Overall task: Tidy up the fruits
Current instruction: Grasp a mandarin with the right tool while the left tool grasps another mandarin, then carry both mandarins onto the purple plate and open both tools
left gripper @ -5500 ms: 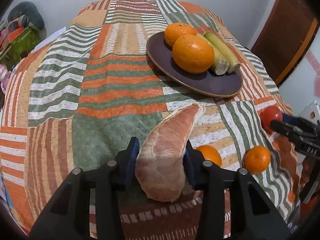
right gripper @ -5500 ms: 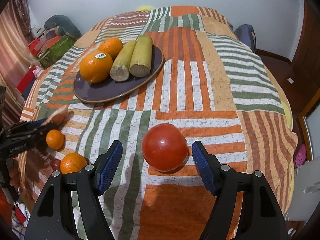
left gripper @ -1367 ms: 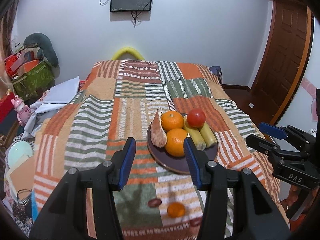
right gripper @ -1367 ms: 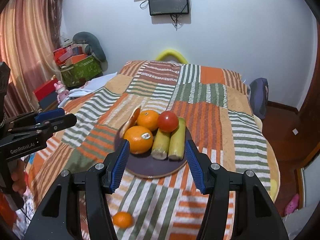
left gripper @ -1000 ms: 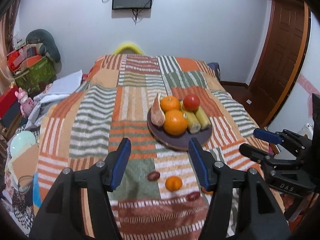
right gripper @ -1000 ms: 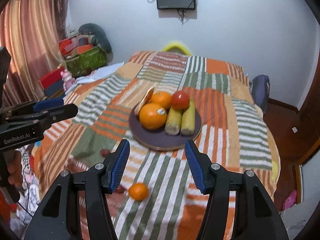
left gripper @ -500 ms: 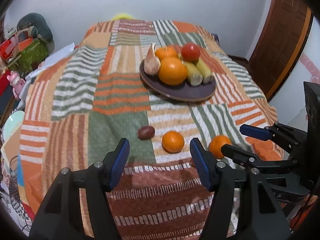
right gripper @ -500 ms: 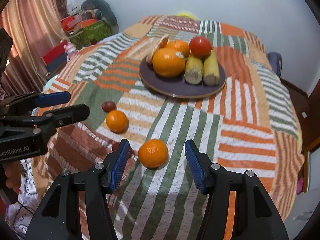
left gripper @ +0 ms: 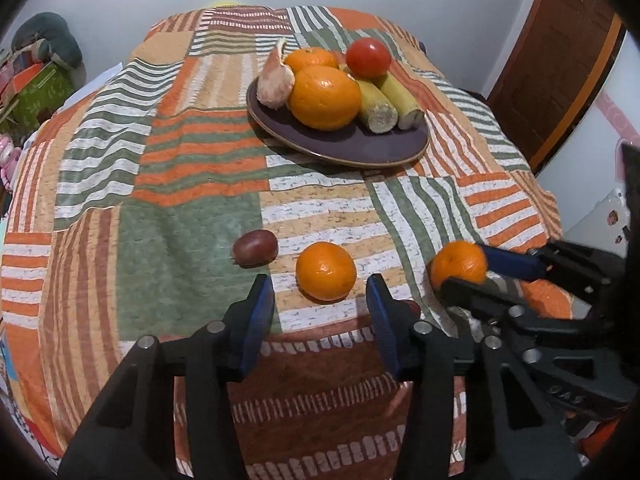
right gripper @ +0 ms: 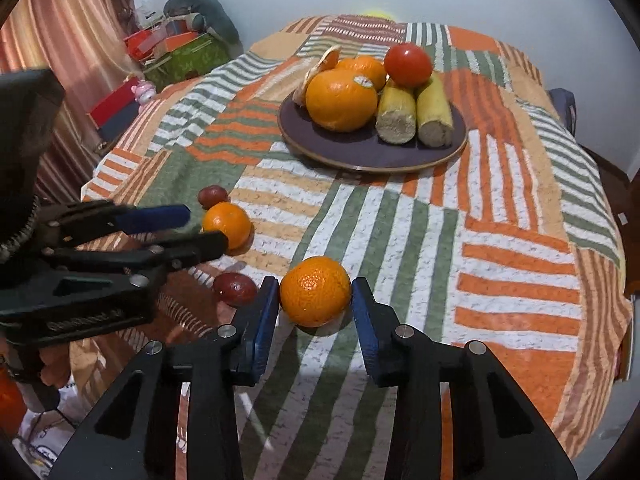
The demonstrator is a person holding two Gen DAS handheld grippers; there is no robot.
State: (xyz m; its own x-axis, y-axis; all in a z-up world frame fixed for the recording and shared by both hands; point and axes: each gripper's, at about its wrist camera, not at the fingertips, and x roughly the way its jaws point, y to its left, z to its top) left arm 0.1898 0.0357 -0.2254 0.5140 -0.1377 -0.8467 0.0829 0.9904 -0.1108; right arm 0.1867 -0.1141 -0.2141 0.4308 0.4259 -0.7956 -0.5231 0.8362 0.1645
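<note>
In the left wrist view, the left gripper [left gripper: 320, 300] was spread wide, its blue-padded fingers [left gripper: 256, 312] hanging low over the patchwork bedspread [left gripper: 180, 184] and gripping nothing. A small mandarin [left gripper: 326, 271] lay on the cloth just ahead of the fingertips, at 12 o'clock from the gap and not touching either pad. A dark red plum-like fruit [left gripper: 255, 247] sat at 10 o'clock from that mandarin, close by but apart. Toward 3 o'clock the right gripper [left gripper: 464, 270] reached in from the frame's edge, with a second mandarin [left gripper: 459, 263] between its fingers. Farther off at 12 o'clock stood the dark purple plate [left gripper: 360, 148], carrying a large orange [left gripper: 325, 97], a smaller orange [left gripper: 312, 59] behind it, a pale pomelo wedge [left gripper: 274, 80] at its 9 o'clock side, two cut banana pieces [left gripper: 390, 104] at 3 o'clock, and a tomato [left gripper: 368, 57] resting on top of them.

In the right wrist view, the right gripper [right gripper: 315, 300] bracketed the second mandarin [right gripper: 315, 297], which rested on the bedspread [right gripper: 460, 240]; both pads sat right beside its skin, though whether they pressed it could not be told. Another dark red fruit [right gripper: 235, 289] lay at 9 o'clock of it. At 10 o'clock the left gripper [right gripper: 200, 228] was spread beside the first mandarin [right gripper: 226, 225], with the plum-like fruit [right gripper: 213, 196] just beyond. The plate [right gripper: 360, 156] stood at 12 o'clock.
</note>
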